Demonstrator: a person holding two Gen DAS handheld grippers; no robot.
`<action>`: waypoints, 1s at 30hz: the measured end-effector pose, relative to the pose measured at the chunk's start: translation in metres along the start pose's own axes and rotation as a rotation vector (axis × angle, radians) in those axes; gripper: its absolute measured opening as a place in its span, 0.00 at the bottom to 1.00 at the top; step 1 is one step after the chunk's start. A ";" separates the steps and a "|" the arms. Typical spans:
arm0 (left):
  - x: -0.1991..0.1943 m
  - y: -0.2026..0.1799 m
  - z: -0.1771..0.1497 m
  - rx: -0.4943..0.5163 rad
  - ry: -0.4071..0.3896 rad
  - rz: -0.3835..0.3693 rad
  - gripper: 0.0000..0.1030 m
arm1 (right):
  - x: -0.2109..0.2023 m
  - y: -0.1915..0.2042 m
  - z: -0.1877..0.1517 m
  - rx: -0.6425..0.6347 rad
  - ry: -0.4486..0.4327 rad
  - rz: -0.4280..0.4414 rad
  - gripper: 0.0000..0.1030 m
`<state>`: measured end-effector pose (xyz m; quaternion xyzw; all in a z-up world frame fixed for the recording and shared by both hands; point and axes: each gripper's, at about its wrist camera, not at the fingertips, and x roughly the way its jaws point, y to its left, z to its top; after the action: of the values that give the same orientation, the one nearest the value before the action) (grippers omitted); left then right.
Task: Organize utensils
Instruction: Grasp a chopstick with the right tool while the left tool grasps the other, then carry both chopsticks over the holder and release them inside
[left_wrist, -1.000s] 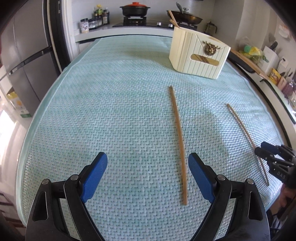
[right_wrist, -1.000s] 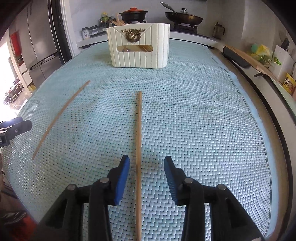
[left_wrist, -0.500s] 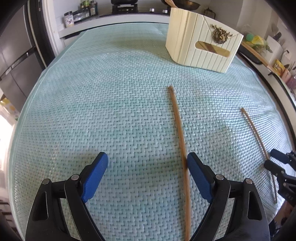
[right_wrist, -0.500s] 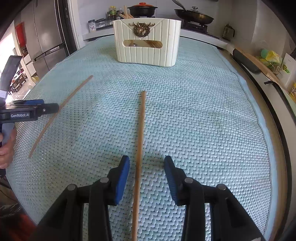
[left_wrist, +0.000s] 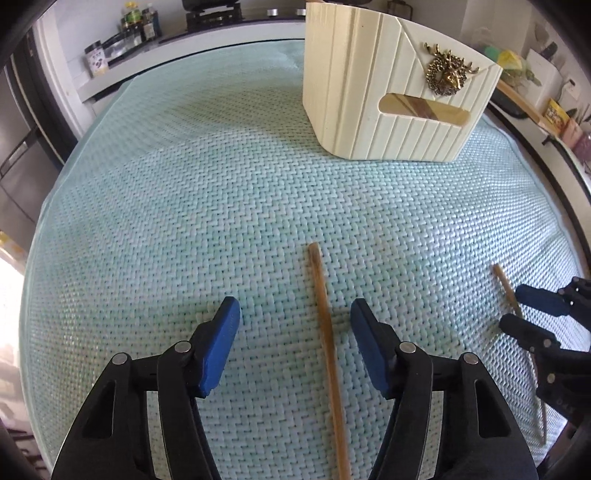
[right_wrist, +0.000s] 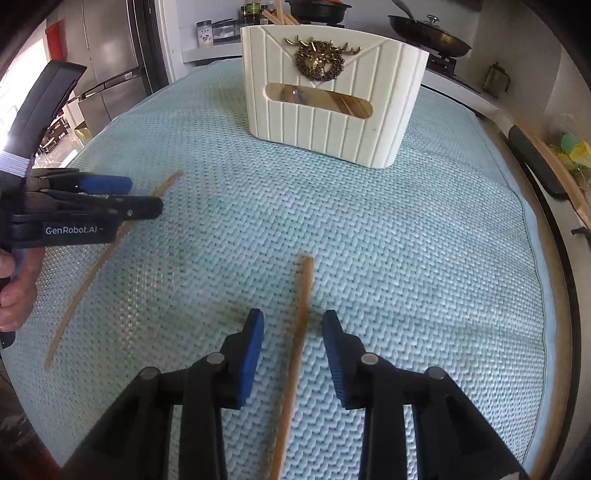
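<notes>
**A:** Pale green woven mat (left_wrist: 184, 206) all the way across, and two thin wooden chopsticks lying flat on it. In the left wrist view, the left gripper (left_wrist: 295, 332) sits low centre with its blue-padded fingers either side of one chopstick (left_wrist: 327, 339).

**B:** And those jaws are closing, but the pads are clear of the wood: gaps on both sides, wider on the left.

**A:** Over to the right wrist view. The right gripper (right_wrist: 293, 345) straddles the other chopstick (right_wrist: 295, 354) at lower centre, jaws narrowing too, and again no contact that I can see.

**B:** The cream ribbed utensil holder with the brass stag emblem (right_wrist: 332, 96) stands upright at the upper centre, well apart from both sticks. More chopstick ends poke out of its top left corner.

**A:** At the left edge, a hand (right_wrist: 14, 288) grips the left tool's handle.
</notes>
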<state>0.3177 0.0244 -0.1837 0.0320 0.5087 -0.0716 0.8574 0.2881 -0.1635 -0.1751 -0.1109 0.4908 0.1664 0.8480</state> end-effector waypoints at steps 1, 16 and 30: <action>0.001 0.000 0.002 0.002 0.001 0.000 0.62 | 0.002 -0.001 0.004 0.005 0.002 0.002 0.26; -0.014 -0.022 -0.006 -0.002 -0.035 -0.008 0.04 | -0.019 -0.030 0.010 0.156 -0.115 0.085 0.06; -0.150 0.006 -0.001 -0.051 -0.324 -0.118 0.04 | -0.150 -0.024 0.001 0.151 -0.428 0.138 0.06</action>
<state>0.2466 0.0445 -0.0529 -0.0317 0.3667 -0.1128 0.9229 0.2286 -0.2116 -0.0434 0.0242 0.3173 0.2064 0.9253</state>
